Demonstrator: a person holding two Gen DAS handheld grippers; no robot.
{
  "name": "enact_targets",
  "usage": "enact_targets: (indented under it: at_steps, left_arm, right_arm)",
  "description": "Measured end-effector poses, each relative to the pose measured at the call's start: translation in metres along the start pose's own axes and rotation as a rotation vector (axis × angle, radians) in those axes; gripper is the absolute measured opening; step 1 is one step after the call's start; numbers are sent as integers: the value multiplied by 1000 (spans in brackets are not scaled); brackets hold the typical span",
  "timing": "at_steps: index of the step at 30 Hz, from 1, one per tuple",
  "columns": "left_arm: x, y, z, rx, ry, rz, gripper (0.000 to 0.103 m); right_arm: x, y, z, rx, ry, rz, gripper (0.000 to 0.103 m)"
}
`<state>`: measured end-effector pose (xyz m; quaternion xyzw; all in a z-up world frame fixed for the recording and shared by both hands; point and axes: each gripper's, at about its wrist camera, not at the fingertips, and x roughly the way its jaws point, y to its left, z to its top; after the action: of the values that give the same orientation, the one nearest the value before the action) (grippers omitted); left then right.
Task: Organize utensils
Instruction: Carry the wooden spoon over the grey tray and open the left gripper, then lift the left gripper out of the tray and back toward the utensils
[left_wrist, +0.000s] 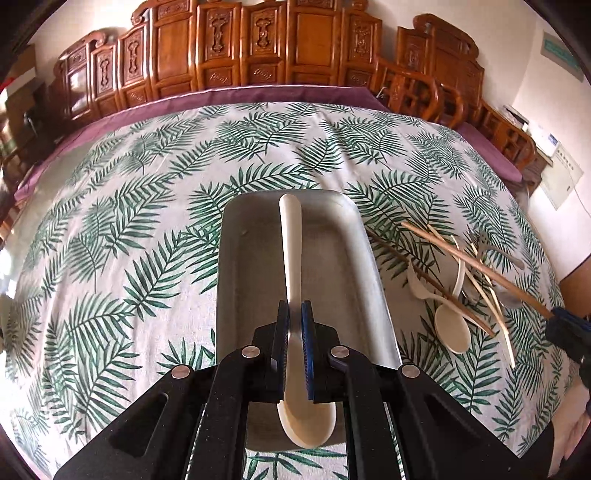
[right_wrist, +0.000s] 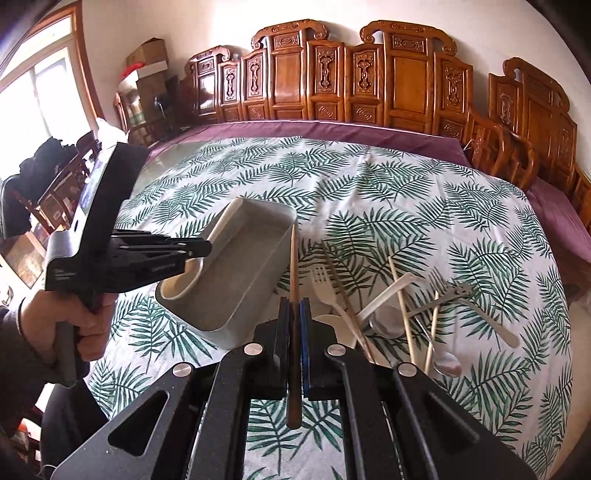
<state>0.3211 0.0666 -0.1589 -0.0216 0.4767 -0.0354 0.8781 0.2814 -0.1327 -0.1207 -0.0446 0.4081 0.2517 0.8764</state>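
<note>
My left gripper (left_wrist: 295, 308) is shut on a cream plastic spoon (left_wrist: 291, 251), held lengthwise over the grey metal tray (left_wrist: 236, 266), bowl end toward the camera. In the right wrist view the same left gripper (right_wrist: 205, 248) hangs above the tray (right_wrist: 236, 295), the spoon (right_wrist: 181, 284) slanting into it. My right gripper (right_wrist: 294, 304) is shut on a dark wooden chopstick (right_wrist: 293, 266), its tip near the tray's right wall. That right gripper (left_wrist: 554, 317) shows at the right edge in the left wrist view, holding the chopstick (left_wrist: 480, 266) above the utensil pile (left_wrist: 461, 288).
A pile of loose utensils lies right of the tray: a cream fork (right_wrist: 325, 284), metal forks (right_wrist: 443, 291), metal spoons (right_wrist: 447, 363), pale chopsticks (right_wrist: 400, 299). A palm-leaf cloth (right_wrist: 369, 206) covers the table. Carved wooden chairs (right_wrist: 369, 81) line the far side.
</note>
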Motion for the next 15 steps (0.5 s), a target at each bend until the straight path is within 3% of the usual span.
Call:
enact_targets:
  at_steps: [5,15]
  left_arm:
    - [-5,5,-1,-3,-22,-2,24]
    - [-37,42,-7,-6,-70,13,26]
  right_arm:
    - [5,11,5,-10,4,-1,6]
    - [35,49,23,-47,32,9,6]
